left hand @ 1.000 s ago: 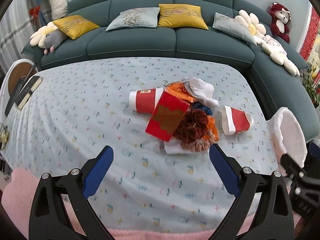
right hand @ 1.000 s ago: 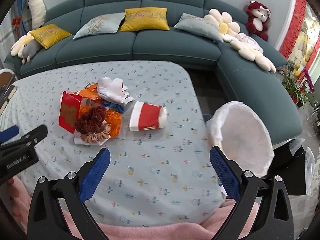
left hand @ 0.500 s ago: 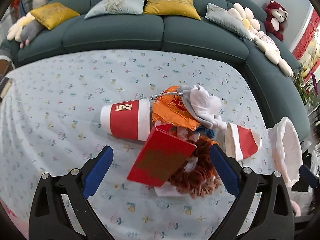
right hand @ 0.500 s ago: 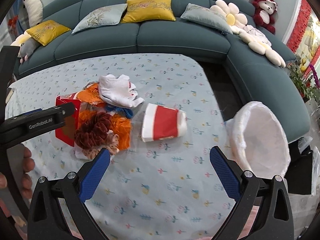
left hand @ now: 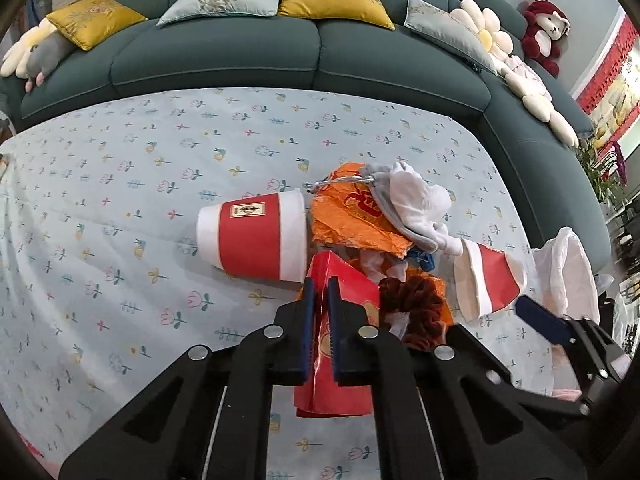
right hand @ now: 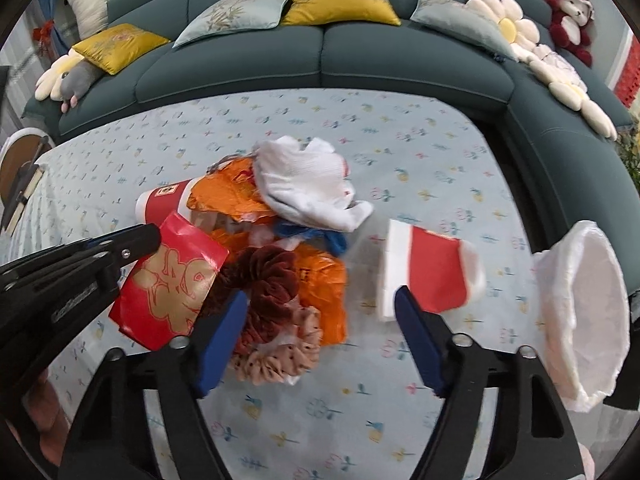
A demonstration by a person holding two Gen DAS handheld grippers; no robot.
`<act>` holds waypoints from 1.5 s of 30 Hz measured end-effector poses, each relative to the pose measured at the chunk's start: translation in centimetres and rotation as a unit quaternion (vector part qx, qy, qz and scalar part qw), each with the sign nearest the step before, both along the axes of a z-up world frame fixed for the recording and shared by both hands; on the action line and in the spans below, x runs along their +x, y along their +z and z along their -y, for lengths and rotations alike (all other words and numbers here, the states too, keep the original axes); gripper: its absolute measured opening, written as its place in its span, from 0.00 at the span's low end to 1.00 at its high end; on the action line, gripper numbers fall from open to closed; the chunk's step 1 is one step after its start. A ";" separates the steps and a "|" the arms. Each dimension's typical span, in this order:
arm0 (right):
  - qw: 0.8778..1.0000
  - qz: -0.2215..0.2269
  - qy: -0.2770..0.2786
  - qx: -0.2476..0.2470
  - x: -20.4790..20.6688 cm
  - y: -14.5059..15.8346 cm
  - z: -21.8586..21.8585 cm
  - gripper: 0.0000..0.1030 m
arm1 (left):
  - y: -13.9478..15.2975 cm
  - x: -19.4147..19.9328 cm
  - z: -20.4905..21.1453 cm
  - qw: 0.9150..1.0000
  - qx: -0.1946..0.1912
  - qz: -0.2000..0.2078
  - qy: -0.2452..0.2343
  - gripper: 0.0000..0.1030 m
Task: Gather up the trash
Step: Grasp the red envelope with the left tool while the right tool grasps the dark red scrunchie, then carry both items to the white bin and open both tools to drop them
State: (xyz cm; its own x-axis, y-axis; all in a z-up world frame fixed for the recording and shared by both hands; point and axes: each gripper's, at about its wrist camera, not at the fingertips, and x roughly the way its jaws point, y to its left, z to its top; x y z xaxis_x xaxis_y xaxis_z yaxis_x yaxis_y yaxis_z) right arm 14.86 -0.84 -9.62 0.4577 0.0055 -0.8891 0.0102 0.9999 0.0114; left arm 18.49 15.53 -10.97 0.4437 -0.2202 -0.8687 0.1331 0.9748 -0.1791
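A trash pile lies on the flowered table. My left gripper (left hand: 321,284) is shut on the upper edge of a red paper bag (left hand: 348,344) with gold print; the bag also shows in the right wrist view (right hand: 172,284). A red-and-white paper cup (left hand: 256,236) lies on its side to the left of the bag. A second red-and-white cup (right hand: 428,272) lies right of the pile. My right gripper (right hand: 320,300) is open, above the scrunchies (right hand: 276,320) and orange wrapper (right hand: 324,288). A white cloth (right hand: 308,184) tops the pile.
A white-lined bin (right hand: 588,312) stands off the table's right edge. A teal sofa (left hand: 280,48) with cushions and plush toys curves behind and to the right. A book (right hand: 20,196) lies at the far left.
My left gripper moved forward and shut on the red paper bag's edge. My right gripper moved forward and left over the pile, still open.
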 end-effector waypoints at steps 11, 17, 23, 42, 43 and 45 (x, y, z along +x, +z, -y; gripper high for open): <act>0.998 -0.046 0.018 0.038 1.2 -3.1 -1.4 0.18 | 0.2 -0.9 -0.7 1.000 0.015 0.005 0.012 0.05; 0.998 -0.023 0.024 0.049 0.4 -1.2 -1.3 0.09 | 1.7 -1.8 -0.9 1.000 0.016 0.016 0.017 0.05; 0.998 0.030 0.019 0.049 -1.3 3.5 0.4 0.09 | 4.4 -3.2 0.3 0.999 0.010 0.039 0.009 0.05; 0.989 0.117 -0.080 0.040 -9.0 11.4 14.4 0.09 | 10.6 -9.1 13.4 0.992 -0.006 0.092 -0.088 0.05; 0.988 0.119 -0.087 0.040 -9.3 11.5 15.1 0.09 | 10.8 -9.4 14.5 0.991 -0.008 0.094 -0.097 0.05; 0.987 0.122 -0.101 0.040 -10.1 11.7 16.9 0.09 | 11.1 -9.9 16.3 0.989 -0.014 0.098 -0.112 0.05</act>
State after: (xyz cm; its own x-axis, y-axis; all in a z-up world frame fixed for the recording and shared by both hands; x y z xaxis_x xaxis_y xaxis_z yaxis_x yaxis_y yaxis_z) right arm 4.76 -17.77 2.05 0.6573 -0.0423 -0.7524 0.1963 0.9736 0.1168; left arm 8.59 -0.77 0.09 0.5410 -0.3540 -0.7629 0.3792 0.9123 -0.1544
